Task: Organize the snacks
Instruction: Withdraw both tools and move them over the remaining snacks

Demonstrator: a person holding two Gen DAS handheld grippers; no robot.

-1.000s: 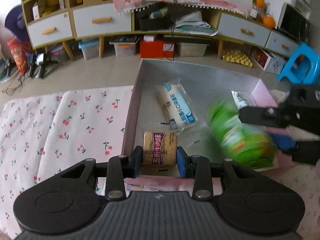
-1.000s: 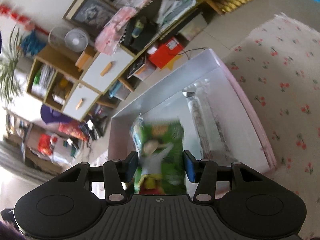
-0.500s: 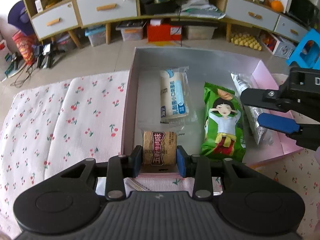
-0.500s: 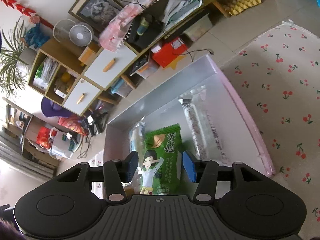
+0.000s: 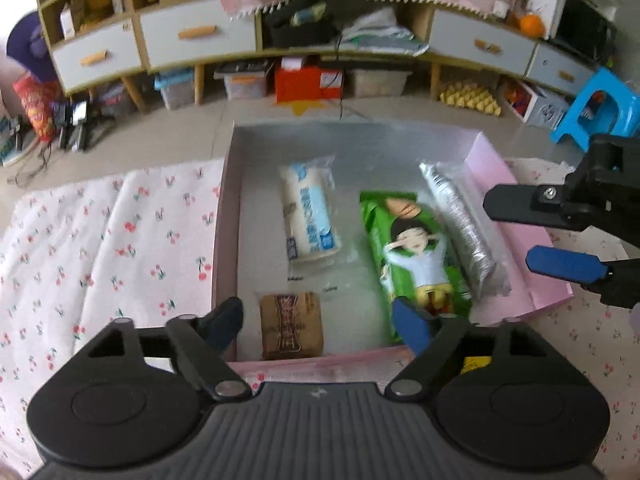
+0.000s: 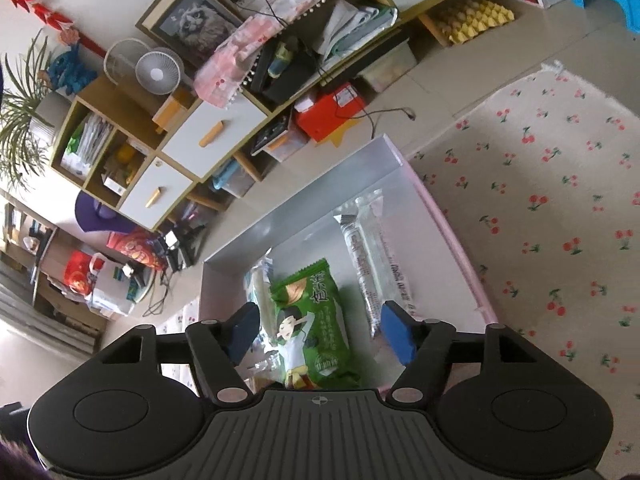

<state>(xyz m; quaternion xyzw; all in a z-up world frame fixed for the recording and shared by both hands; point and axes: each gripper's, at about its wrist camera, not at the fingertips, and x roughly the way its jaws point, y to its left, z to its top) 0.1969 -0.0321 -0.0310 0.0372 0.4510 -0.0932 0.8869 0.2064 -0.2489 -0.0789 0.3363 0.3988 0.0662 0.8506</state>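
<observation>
A pink box with a silver inside (image 5: 516,240) lies on the cherry-print cloth. In it lie a brown snack pack (image 5: 291,325), a white and blue pack (image 5: 308,216), a green pack with a cartoon girl (image 5: 416,252) and a clear pack of dark biscuits (image 5: 460,224). My left gripper (image 5: 320,318) is open, its fingers either side of the brown pack without touching it. My right gripper (image 6: 320,332) is open above the green pack (image 6: 312,324); it also shows at the right of the left wrist view (image 5: 536,232).
The cherry-print cloth (image 5: 100,248) covers the surface to the left and right (image 6: 560,200) of the box. Beyond the far edge are the floor, a low cabinet with drawers (image 5: 192,36), storage bins and a blue stool (image 5: 596,108).
My left gripper opened and let go of the brown pack, which now lies in the box. My right gripper released the green pack into the box, opened wider and drew back.
</observation>
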